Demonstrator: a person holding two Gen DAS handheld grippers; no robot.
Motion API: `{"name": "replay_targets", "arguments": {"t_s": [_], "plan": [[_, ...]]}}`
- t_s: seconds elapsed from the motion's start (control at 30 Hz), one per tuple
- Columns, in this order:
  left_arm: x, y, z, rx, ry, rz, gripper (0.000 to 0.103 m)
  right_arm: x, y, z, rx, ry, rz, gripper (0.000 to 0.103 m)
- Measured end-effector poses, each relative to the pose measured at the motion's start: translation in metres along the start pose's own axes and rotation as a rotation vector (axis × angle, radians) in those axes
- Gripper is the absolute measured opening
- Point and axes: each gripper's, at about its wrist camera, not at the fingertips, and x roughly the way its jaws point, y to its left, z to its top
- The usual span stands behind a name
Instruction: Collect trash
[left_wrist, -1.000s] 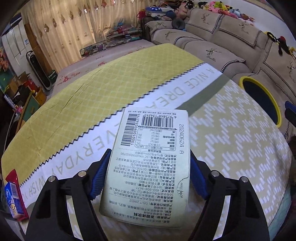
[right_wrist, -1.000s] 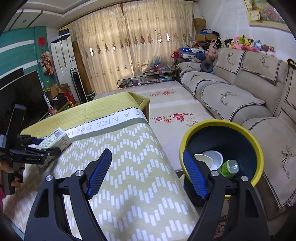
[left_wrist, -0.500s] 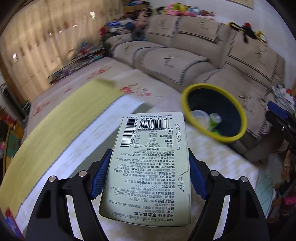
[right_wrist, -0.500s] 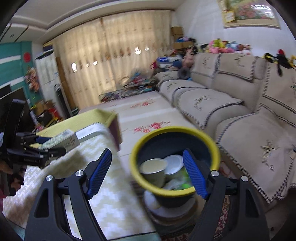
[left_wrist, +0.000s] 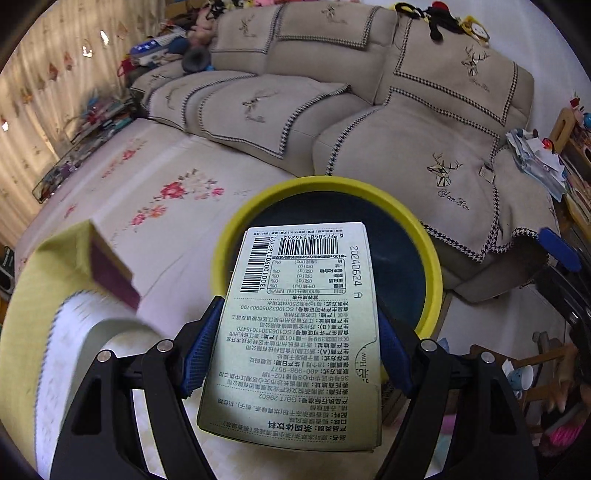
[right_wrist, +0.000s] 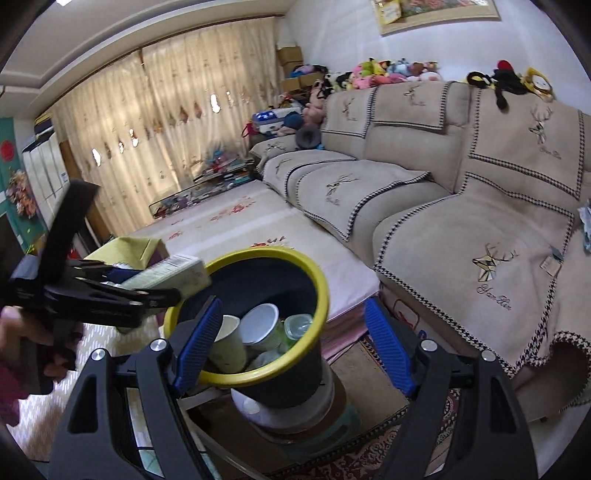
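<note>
My left hand-held gripper (left_wrist: 291, 354) is tipped steeply downward and clamps a pale green drink carton (left_wrist: 299, 332) between its blue pads (left_wrist: 201, 354), one pad pressed on each long side, so the jaws stand wide only because the carton fills them. In the left wrist view the carton runs up the middle of the frame, its printed back with the barcodes facing the camera, and its far end lies over the dark opening of the yellow-rimmed trash bin (left_wrist: 436, 280), which fills the centre just behind it. The right wrist view shows the same thing from the side: at the left edge of the frame a hand (right_wrist: 22, 332) grips the black handle of the left hand-held gripper (right_wrist: 155, 284), and the carton (right_wrist: 173, 275) juts out level with the bin's rim (right_wrist: 295, 254), its tip just over the near-left edge. My right hand-held gripper (right_wrist: 291, 343) points down at a gentler slope toward the bin, jaws wide apart with nothing between the pads. Inside the bin I see paper cups (right_wrist: 260, 326) and a green-tinted plastic bottle (right_wrist: 297, 325). The desk (left_wrist: 40, 295), under a yellow-green cloth, sits at the lower left of the left view, and a beige sofa (right_wrist: 461, 177) fills the right.
</note>
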Motion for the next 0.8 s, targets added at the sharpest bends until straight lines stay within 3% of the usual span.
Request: {"name": "replay_targets", "arguments": {"t_s": [0.23, 0.37, 0.53, 0.6, 0.7, 0.77, 0.8], "plan": [[0.046, -0.020, 0.024, -0.006, 0.045, -0.020, 0.076, -0.007, -0.016, 0.004, 0.022, -0.017, -0.034, 0.075], [0.038, -0.012, 0.022, -0.034, 0.013, -0.003, 0.086, -0.010, -0.012, 0.004, 0.019, -0.010, -0.035, 0.075], [-0.026, 0.011, -0.003, -0.122, -0.095, 0.048, 0.095, -0.020, 0.008, 0.002, -0.021, -0.017, -0.010, 0.079], [-0.065, 0.022, -0.026, -0.192, -0.172, 0.101, 0.098, -0.024, 0.021, 0.001, -0.046, -0.013, 0.009, 0.079], [-0.105, 0.031, -0.064, -0.265, -0.226, 0.144, 0.098, -0.028, 0.039, -0.003, -0.079, -0.003, 0.044, 0.079], [-0.136, 0.040, -0.101, -0.326, -0.267, 0.206, 0.098, -0.032, 0.052, -0.007, -0.102, 0.002, 0.066, 0.080], [-0.157, 0.043, -0.127, -0.361, -0.307, 0.275, 0.098, -0.033, 0.059, -0.009, -0.112, 0.007, 0.080, 0.080]]}}
